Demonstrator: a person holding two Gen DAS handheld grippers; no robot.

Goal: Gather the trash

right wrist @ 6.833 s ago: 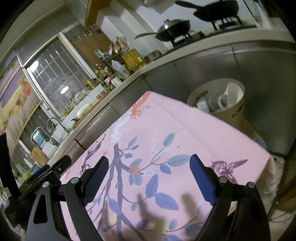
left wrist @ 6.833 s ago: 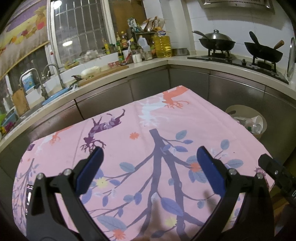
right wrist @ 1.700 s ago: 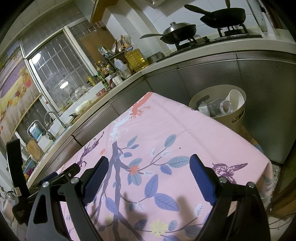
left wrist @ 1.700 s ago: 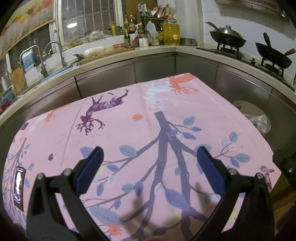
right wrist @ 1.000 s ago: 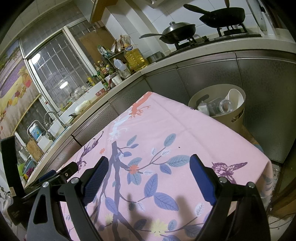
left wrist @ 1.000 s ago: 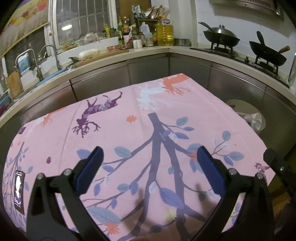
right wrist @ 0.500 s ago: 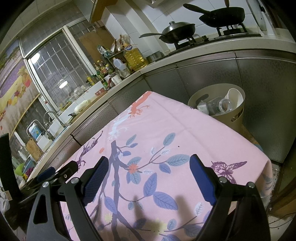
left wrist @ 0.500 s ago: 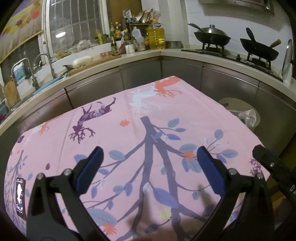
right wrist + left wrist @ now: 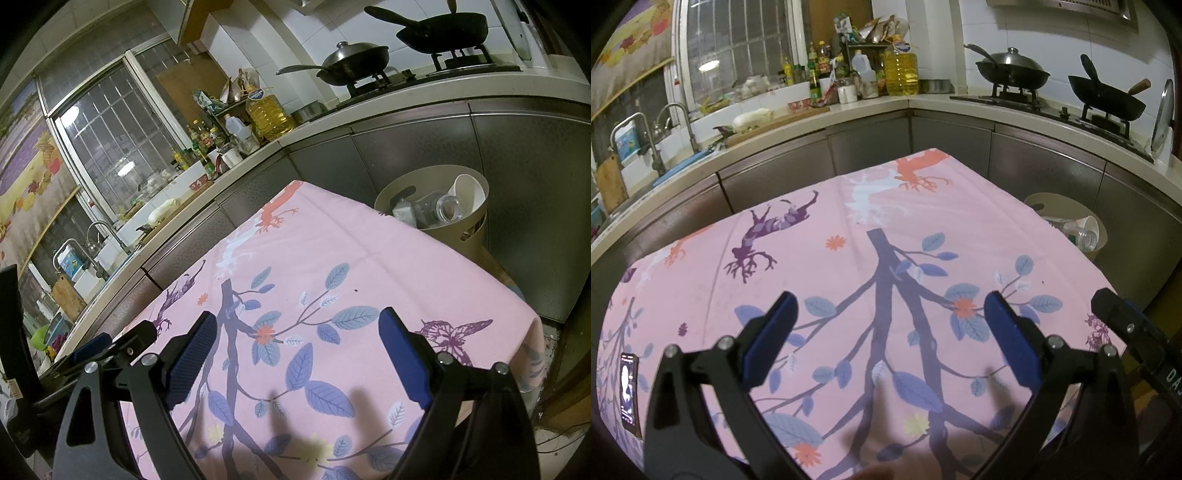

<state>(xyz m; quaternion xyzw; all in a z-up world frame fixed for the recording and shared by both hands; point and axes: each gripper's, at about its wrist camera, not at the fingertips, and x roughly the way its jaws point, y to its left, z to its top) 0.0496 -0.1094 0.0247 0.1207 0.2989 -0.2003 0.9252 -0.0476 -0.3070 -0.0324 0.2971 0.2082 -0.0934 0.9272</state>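
Left wrist: both grippers wide open, empty, over cleared table; trash sits in bin
Left gripper (image 9: pixel 886 317) and right gripper (image 9: pixel 295 347) hover jaws spread above the cloth (image 9: pixel 849 221), barely drifted from a second ago, nothing new picked up; no loose trash shows on the table, so collecting looks about done. Bin (image 9: pixel 472 229), round beige plastic, stands on the floor just beside the far-right table corner, holding a clear bottle (image 9: pixel 443 206) and white cup (image 9: pixel 467 192). Cloth is soft pink cotton with leaf print, creased. Flat dark phone (image 9: pixel 629 391) at left edge
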